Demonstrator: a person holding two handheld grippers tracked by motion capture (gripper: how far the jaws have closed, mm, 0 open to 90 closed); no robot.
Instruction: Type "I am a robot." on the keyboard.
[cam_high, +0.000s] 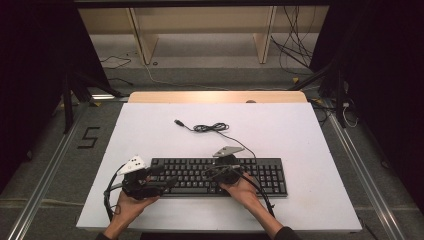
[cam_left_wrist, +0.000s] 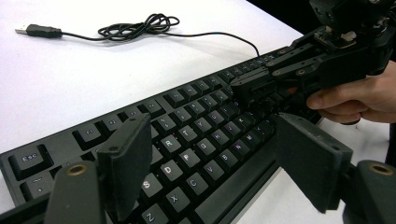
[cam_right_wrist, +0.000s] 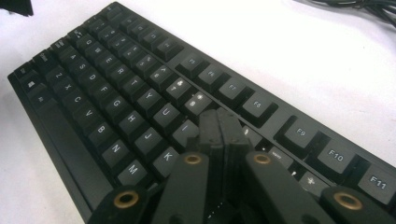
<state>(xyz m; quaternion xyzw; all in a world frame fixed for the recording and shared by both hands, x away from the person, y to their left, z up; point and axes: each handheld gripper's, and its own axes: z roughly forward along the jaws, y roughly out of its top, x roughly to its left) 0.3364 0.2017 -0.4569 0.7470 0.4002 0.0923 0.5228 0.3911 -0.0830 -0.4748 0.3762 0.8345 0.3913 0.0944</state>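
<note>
A black keyboard (cam_high: 220, 176) lies flat near the front edge of the white counter (cam_high: 150, 130), its long side running across the person's front. Its cable (cam_high: 212, 128) trails toward the far side of the counter, bunched in a loose coil, with the plug (cam_left_wrist: 37, 31) lying free on the surface.

The right claw (cam_right_wrist: 223, 122) is closed, its two jaws pressed flat together with nothing between them. The tips sit over the middle of the keyboard, at the keys just beyond the I and K; whether they press a key cannot be told. The right hand (cam_high: 245, 189) holds it from the near side.

The left claw (cam_left_wrist: 219, 163) is open, jaws wide apart, above the keyboard's left letter keys and gripping nothing. The left hand (cam_high: 131, 202) holds it at the keyboard's left end.
</note>
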